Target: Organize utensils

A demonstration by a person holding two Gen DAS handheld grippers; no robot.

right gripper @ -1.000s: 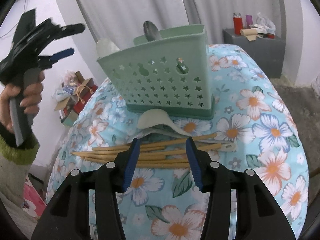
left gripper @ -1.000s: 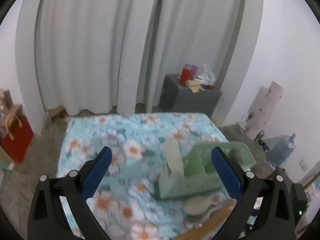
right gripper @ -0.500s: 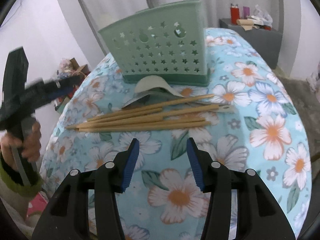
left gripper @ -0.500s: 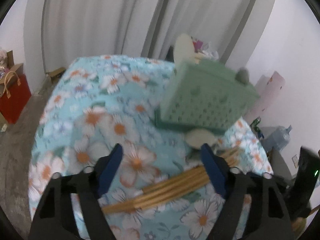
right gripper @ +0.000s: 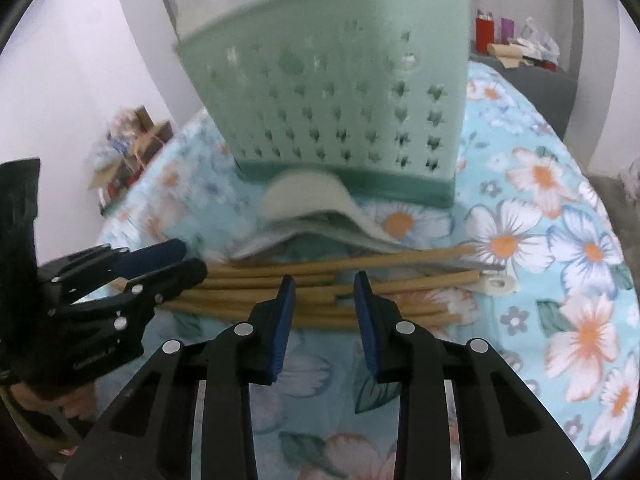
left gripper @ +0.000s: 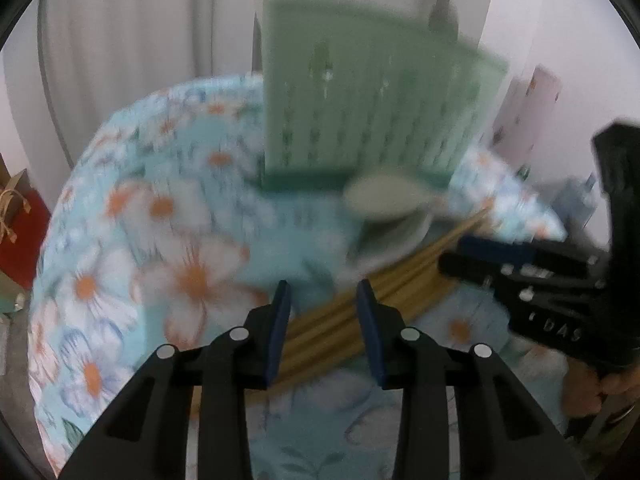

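Note:
A green perforated utensil caddy (right gripper: pixel 340 116) stands on the floral tablecloth; it also shows blurred in the left wrist view (left gripper: pixel 360 108). In front of it lie a pile of wooden chopsticks (right gripper: pixel 320 284) and pale spoons (right gripper: pixel 312 204). My right gripper (right gripper: pixel 323 282) is open just above the middle of the chopstick pile. My left gripper (left gripper: pixel 323 290) is open over the chopsticks' (left gripper: pixel 332 320) near end. In the right wrist view the left gripper (right gripper: pixel 176 258) comes in from the left at the pile's end. In the left wrist view the right gripper (left gripper: pixel 480 256) comes in from the right.
The round table has a blue floral cloth (right gripper: pixel 540 280). White curtains (left gripper: pixel 140 40) hang behind. A grey cabinet (right gripper: pixel 532 76) with a red bottle stands at the back. Bags (right gripper: pixel 136 140) sit on the floor to the left.
Both grippers have dropped closer to the chopstick pile. The left gripper has swung in from the left and narrowed its opening. The caddy now looms larger in both views.

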